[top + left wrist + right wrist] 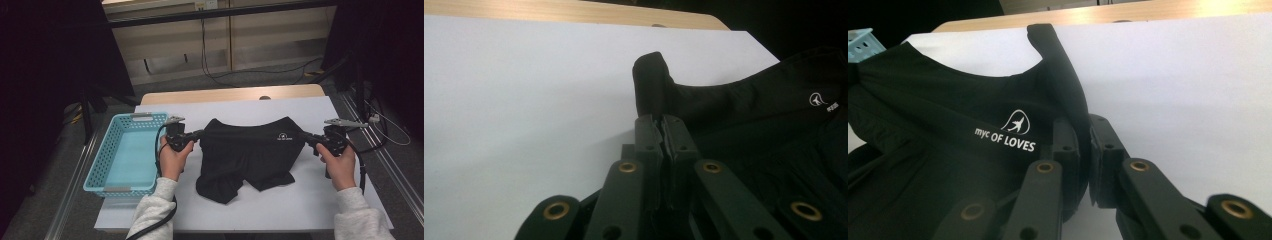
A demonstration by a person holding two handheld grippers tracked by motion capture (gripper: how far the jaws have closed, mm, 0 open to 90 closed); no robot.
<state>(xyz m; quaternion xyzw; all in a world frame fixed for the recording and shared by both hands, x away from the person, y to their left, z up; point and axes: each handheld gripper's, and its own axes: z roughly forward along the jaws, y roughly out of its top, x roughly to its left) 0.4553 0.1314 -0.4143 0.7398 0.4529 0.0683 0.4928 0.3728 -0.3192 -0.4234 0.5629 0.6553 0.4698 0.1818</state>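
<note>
Two grippers, left gripper (196, 135) and right gripper (309, 137), clamp opposite waistband corners of the black shorts (247, 157) at mid-frame on the tabletop (310, 205); soft, light, limp fabric, best gripped at its waistband.

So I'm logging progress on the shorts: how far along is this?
Done: both grips are made. The left gripper and right gripper are each shut on an end of the black shorts' waistband. In hand: the waistband is stretched between them. Left, probably: folding, then the blue basket, which holds nothing.

White-covered table (310, 200): basket (125, 152), perhaps shorts (250, 155)
</note>
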